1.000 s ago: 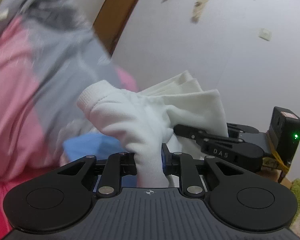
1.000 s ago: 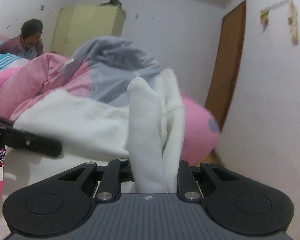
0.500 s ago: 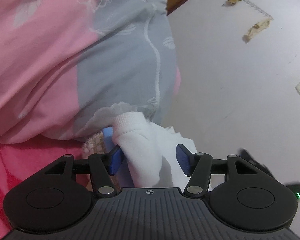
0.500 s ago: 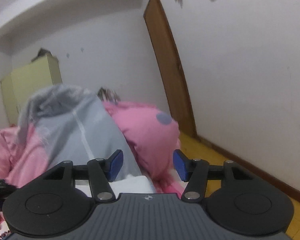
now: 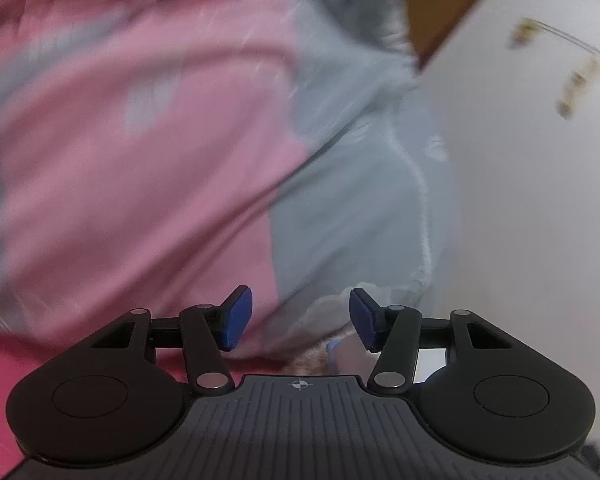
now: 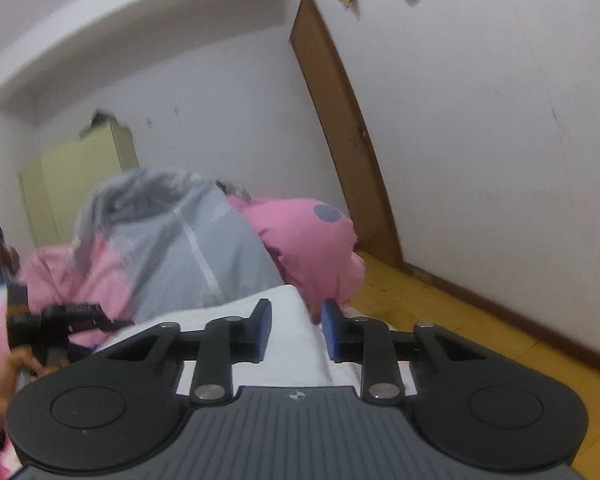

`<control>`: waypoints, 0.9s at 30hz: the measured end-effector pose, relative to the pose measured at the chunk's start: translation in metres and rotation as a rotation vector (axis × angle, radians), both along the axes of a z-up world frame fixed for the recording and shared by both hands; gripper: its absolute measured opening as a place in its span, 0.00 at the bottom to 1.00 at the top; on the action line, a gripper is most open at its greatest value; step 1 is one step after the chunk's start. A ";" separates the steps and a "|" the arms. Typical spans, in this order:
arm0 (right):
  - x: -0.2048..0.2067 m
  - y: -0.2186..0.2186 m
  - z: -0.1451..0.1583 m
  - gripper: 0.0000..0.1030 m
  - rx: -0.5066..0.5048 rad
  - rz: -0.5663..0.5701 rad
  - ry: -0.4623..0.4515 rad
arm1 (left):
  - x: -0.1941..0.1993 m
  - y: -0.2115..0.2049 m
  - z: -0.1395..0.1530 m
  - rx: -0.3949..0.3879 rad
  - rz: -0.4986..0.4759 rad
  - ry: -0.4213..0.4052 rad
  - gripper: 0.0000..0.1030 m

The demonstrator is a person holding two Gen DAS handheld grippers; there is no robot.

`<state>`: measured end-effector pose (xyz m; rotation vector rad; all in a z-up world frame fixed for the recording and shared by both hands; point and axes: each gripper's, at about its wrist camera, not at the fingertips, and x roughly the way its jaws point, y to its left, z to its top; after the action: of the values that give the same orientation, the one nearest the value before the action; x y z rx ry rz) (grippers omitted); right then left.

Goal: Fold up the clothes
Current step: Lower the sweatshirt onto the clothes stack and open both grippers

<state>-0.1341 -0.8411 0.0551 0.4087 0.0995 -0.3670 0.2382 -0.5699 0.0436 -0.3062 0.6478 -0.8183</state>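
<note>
Left gripper (image 5: 300, 316): jaws apart, empty. Right gripper (image 6: 294, 330): jaws just closing, narrowly apart, over white garment (image 6: 288, 332). Step: re-gripping between folds; next needs a firm pinch.

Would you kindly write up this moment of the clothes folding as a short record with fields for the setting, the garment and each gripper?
setting: a bedroom, with a pink and grey quilt heaped on the bed and a brown door behind it
garment: white garment lying below the right gripper
left gripper: open, nothing between the blue pads, facing the quilt
right gripper: jaws just closing, white cloth between the pads; whether they press on it is unclear
image quality: left wrist view blurred
</note>
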 end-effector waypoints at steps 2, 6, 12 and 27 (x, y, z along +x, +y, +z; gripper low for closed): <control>-0.012 0.000 -0.007 0.22 0.062 0.062 -0.044 | -0.022 0.000 0.008 0.041 -0.087 -0.094 0.54; -0.003 -0.002 -0.024 0.22 0.092 0.133 0.059 | -0.062 -0.020 0.010 0.142 -0.233 -0.178 0.57; -0.030 -0.041 -0.045 0.22 0.270 -0.345 0.160 | -0.072 -0.004 0.021 0.204 -0.147 -0.129 0.59; -0.188 0.187 0.068 0.68 0.083 -0.131 0.097 | -0.210 0.191 0.123 0.164 -0.418 -0.356 1.00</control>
<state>-0.3220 -0.6540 0.1232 0.4806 0.1830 -0.5136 0.0278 -0.3790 0.1664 0.1314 0.4422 -1.1776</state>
